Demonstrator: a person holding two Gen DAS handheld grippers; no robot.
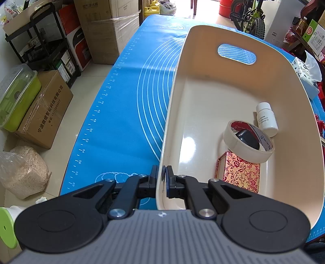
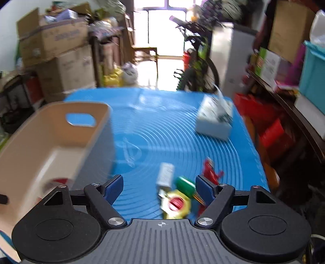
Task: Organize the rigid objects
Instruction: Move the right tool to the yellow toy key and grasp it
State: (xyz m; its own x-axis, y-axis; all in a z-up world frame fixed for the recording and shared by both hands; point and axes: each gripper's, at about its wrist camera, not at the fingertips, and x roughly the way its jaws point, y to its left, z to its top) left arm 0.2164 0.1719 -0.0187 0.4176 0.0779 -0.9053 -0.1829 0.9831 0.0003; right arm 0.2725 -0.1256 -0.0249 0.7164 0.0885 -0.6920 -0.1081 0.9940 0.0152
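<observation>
A cream plastic bin [image 1: 178, 85] stands on the blue mat [image 1: 121, 113]. My left gripper [image 1: 163, 176] is shut on the bin's near rim. Inside lie a white bottle [image 1: 267, 119], a roll of white tape [image 1: 247, 142] with a small black object [image 1: 247, 139] in its hole, and a red floral box [image 1: 240, 172]. In the blurred right wrist view my right gripper [image 2: 159, 187] is open above the mat [image 2: 172, 132], with nothing between its pads. Below it lie a small grey block [image 2: 165, 174], a green piece [image 2: 185, 185], a yellow and red round toy [image 2: 176, 204] and a red toy [image 2: 210, 170]. The bin [image 2: 46, 138] is at the left.
A white tissue box [image 2: 214, 119] sits at the mat's far right. Cardboard boxes [image 1: 107, 30], a black rack [image 1: 46, 42] and a green lidded container [image 1: 16, 95] crowd the floor left of the table. A bicycle [image 1: 249, 18] and shelves stand beyond.
</observation>
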